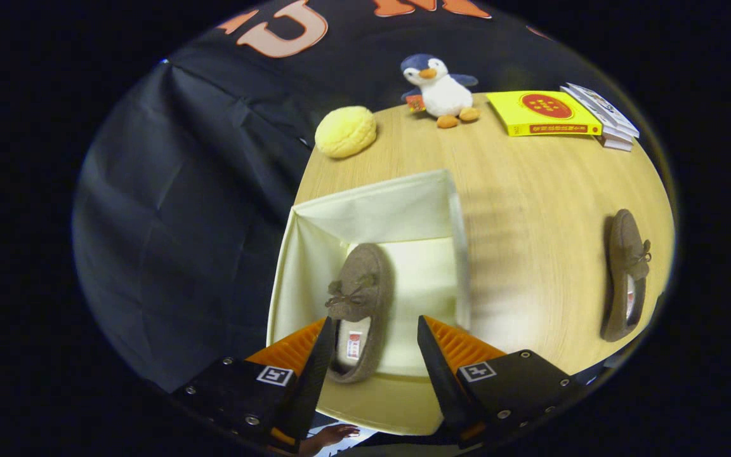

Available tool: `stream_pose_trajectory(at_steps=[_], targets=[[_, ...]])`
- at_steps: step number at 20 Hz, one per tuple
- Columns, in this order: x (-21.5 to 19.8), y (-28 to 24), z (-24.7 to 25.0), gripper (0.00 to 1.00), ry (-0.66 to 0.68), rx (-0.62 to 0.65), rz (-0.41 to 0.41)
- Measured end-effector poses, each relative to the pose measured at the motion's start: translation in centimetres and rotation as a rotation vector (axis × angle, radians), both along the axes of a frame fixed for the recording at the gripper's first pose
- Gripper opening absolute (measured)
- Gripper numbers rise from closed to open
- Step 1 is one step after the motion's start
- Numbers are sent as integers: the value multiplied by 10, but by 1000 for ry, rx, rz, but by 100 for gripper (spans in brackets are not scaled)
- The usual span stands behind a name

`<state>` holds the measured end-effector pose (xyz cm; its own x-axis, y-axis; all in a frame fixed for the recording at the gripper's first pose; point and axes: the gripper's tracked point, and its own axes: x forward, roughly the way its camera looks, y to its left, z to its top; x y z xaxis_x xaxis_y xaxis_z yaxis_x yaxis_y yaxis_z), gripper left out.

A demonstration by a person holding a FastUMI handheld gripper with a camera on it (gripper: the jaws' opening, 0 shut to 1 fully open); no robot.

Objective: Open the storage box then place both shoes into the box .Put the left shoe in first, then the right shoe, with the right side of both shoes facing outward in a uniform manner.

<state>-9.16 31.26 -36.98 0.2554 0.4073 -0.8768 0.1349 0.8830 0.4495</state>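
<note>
Gripper view is showing the hand-held gripper hanging wide open above the box, one finger hiding part of the shoe's heel.

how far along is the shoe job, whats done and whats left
Done: the storage box stands open with one brown shoe lying inside. In hand: nothing; the gripper is open above the box, the boxed shoe's heel between its fingers. Left: the second shoe lies on the table beside the box and has yet to go in.

Matt wood-grain table (fuzzy cloth shoes)
</note>
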Motion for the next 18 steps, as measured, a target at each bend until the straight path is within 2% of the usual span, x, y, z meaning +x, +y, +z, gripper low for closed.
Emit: stream_pose_trajectory(at_steps=[2,6,9,13,18], targets=[[2,-30,20,79,-42,46,-74],[7,-129,30,85,-125,-45,-179],[-6,-199,15,87,-124,-151,-217],[-32,-272,-15,88,-101,-294,-186],[-55,-325,-55,88,-48,-358,-133]])
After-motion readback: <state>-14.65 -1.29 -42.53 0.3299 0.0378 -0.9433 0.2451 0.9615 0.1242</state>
